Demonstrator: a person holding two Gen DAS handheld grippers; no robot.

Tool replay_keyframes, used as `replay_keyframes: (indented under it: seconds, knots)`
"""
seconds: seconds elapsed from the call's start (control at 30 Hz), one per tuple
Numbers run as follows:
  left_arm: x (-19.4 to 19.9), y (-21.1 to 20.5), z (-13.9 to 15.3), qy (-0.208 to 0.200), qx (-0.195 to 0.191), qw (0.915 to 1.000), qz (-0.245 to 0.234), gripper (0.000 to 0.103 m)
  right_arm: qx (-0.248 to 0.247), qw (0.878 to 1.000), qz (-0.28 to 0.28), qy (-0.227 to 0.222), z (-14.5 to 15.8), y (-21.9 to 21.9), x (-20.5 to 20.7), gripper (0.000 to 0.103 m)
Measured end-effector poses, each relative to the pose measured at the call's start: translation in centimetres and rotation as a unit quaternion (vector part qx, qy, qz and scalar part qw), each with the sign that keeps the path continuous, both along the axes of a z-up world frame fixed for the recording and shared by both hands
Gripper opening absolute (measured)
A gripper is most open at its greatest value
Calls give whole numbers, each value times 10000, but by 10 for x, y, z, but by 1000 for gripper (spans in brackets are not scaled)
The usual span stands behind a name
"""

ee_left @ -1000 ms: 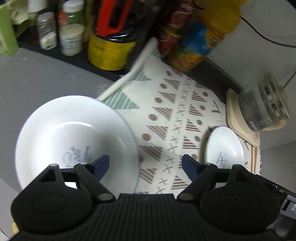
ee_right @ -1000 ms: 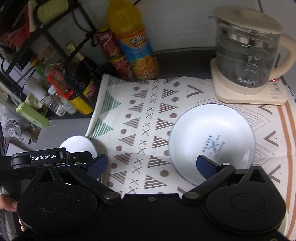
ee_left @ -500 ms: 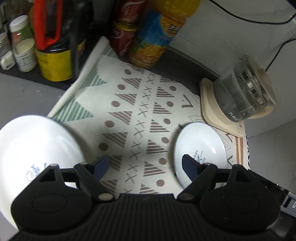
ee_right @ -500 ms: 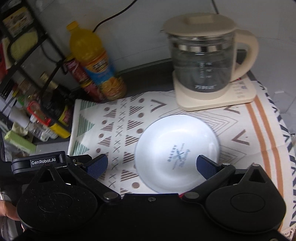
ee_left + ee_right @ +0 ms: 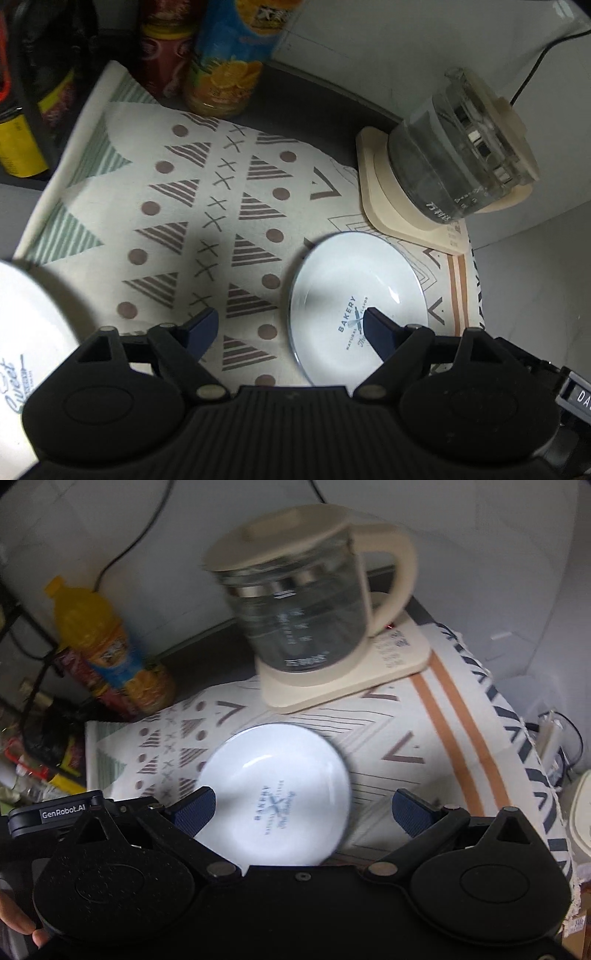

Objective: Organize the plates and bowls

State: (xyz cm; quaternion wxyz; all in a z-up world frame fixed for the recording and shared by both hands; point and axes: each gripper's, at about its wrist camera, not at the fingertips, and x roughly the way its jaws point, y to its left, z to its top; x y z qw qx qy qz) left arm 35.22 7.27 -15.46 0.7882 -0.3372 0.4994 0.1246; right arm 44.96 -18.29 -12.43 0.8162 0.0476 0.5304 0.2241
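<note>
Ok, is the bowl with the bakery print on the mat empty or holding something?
Empty. The bowl sits upright on the patterned mat; its white inside and printed bottom show bare in both views.

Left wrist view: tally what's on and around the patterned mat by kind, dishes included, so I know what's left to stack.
White dishes: 2, the bakery-print dish and a script-print dish at the left edge
Glass kettle: 1
Orange drink bottle: 1
Red can: 1
Total: 5

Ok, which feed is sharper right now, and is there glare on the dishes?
Left wrist view: mostly sharp, BAKERY bowl print readable, small highlight on its inner wall; larger plate at left edge blown out. Right wrist view: motion-blurred, kettle and bowl smeared, bowl print barely legible.
</note>
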Motion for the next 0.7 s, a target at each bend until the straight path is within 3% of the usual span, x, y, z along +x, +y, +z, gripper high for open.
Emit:
replay_keyframes:
  seconds: [0.1,0.23,0.33,0.5,0.7]
  knots:
    - [7,1,-12,68,-196,9998,-3,84,7,9998,-106,139,-8,-7,7,100]
    - [14,0,-26,123,-399,9991,4,83,93,9984,-159,526,-24,-11,20,71]
    - [18,-1,-38,163,-577,9982,35,79,48,9972,-164,726,-35,-8,29,59]
    - [21,-1,-55,211,-824,9963,122,60,-150,9945,-174,1022,-55,-3,41,39]
    - [25,-1,-72,328,-966,9945,224,42,-179,9900,-192,1385,-77,0,54,34]
